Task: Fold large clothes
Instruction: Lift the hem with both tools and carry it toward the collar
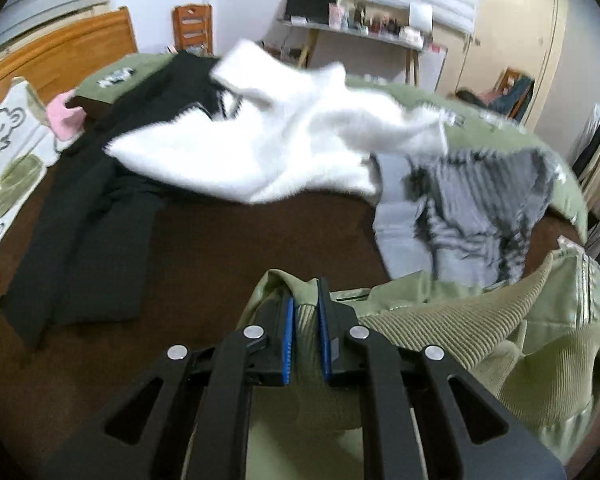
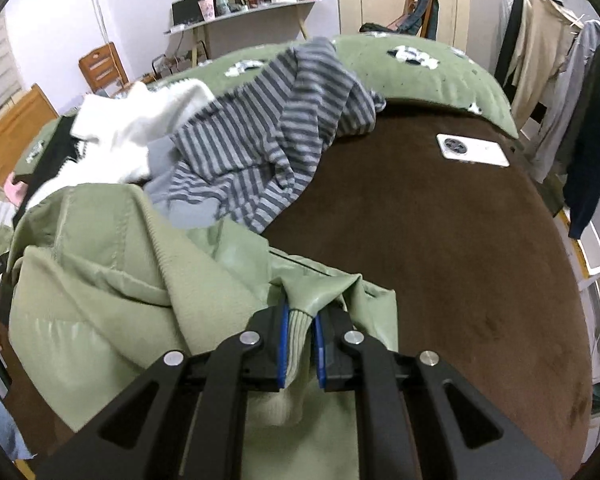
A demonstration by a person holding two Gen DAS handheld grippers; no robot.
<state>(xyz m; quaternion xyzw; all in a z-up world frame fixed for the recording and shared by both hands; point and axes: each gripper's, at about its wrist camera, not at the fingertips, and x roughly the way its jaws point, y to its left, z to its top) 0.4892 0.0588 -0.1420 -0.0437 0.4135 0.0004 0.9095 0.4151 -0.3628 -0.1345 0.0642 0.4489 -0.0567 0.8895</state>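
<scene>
A light green padded jacket (image 1: 480,328) with ribbed knit trim lies bunched at the near edge of a bed with a brown cover (image 1: 228,240). My left gripper (image 1: 306,300) is shut on a ribbed edge of the jacket. My right gripper (image 2: 300,312) is shut on another ribbed part of the same jacket (image 2: 112,280), with shiny fabric folded over its tips. The jacket is held slightly above the brown cover (image 2: 440,240).
A white fluffy garment (image 1: 268,140), a black garment (image 1: 100,216) and a grey striped top (image 2: 268,140) lie further back on the bed. A white phone (image 2: 472,150) lies on the right. A green duvet (image 2: 440,72), a desk (image 2: 244,16) and hanging clothes (image 2: 560,80) stand beyond.
</scene>
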